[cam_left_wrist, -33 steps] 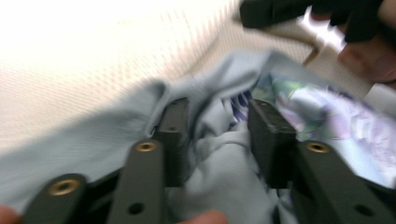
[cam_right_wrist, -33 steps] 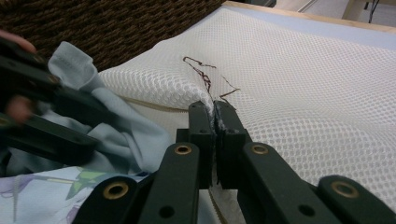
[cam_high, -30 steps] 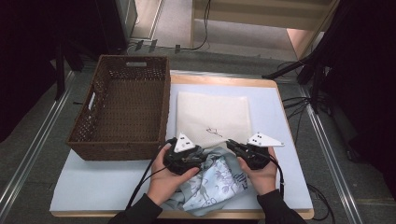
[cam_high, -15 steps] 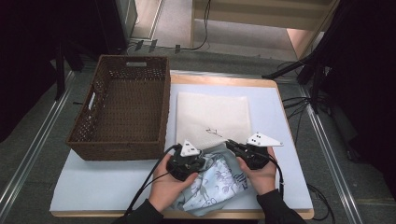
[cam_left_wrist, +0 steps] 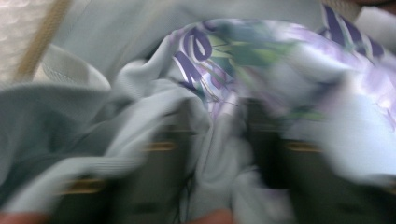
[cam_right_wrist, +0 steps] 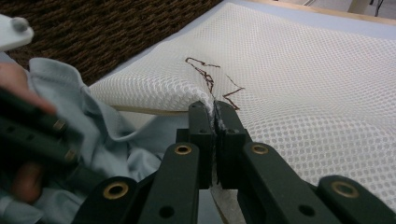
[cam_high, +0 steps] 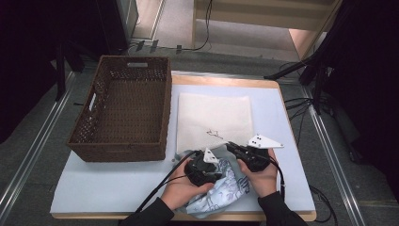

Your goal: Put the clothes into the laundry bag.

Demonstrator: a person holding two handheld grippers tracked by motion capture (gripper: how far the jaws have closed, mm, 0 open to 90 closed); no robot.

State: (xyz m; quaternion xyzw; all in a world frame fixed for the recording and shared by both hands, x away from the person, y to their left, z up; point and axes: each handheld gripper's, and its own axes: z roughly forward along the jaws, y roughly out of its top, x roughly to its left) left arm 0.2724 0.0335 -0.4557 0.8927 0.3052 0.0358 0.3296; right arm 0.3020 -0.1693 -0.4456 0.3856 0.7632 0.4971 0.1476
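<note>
Both forearms enter from the near edge, hands close together: the left tongs (cam_high: 212,170) point down, jaws having just closed further and pinching cloth, while the right tongs (cam_right_wrist: 214,122) stay level, jaws clamped on mesh.

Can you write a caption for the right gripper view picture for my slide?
Black tongs pinch the edge of a white mesh bag, beside a light blue garment.

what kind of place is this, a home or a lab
Probably a lab or recording setup, not a home: a lone table with a blue mat, cables trailing over bare floor, metal rails alongside, and dark stands around.
</note>
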